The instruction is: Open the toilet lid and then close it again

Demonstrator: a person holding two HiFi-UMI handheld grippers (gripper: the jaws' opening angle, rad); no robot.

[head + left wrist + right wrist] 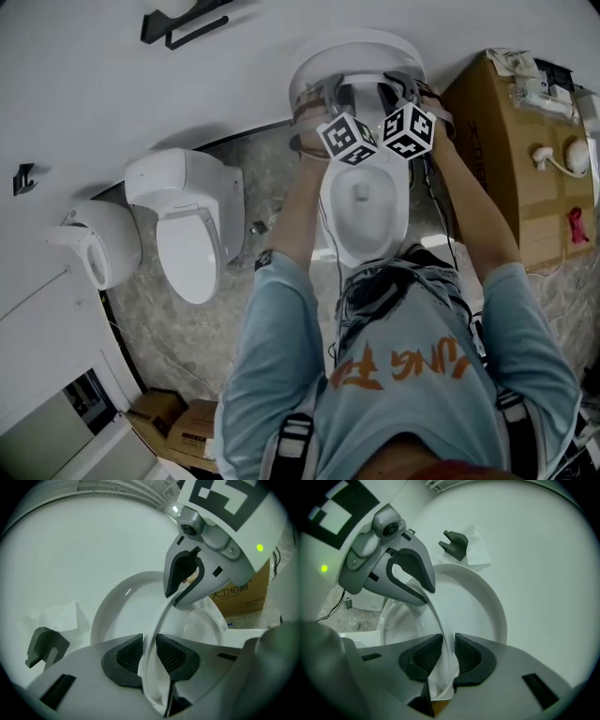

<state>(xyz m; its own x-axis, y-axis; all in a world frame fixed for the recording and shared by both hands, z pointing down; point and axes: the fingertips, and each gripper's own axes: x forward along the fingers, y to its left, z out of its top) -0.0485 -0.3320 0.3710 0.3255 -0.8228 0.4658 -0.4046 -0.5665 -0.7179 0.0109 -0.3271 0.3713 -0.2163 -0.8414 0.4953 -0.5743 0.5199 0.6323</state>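
Far left in the head view, a white wall-hung fixture and a second toilet stand well apart from the work. At centre, a person in a light-blue shirt stands over the toilet in question, both arms reaching forward above its open bowl. The toilet lid is raised, near upright, close to the wall. The left gripper has its jaws nearly together, pinching the lid's thin white edge. In the left gripper view that edge runs between the ribbed dark pads of the left gripper, with no space to spare on either side, then curves up to the other tool. Just beside it on the same edge is the right gripper, with the two marker cubes almost touching. The right gripper view shows the same condition: the right gripper has its jaws drawn narrow, and the lid's edge is clamped between its pads – nothing else is in the grip. Each tool appears in the other's view, biting the rim further along. At far right a cardboard box stands beside the toilet.
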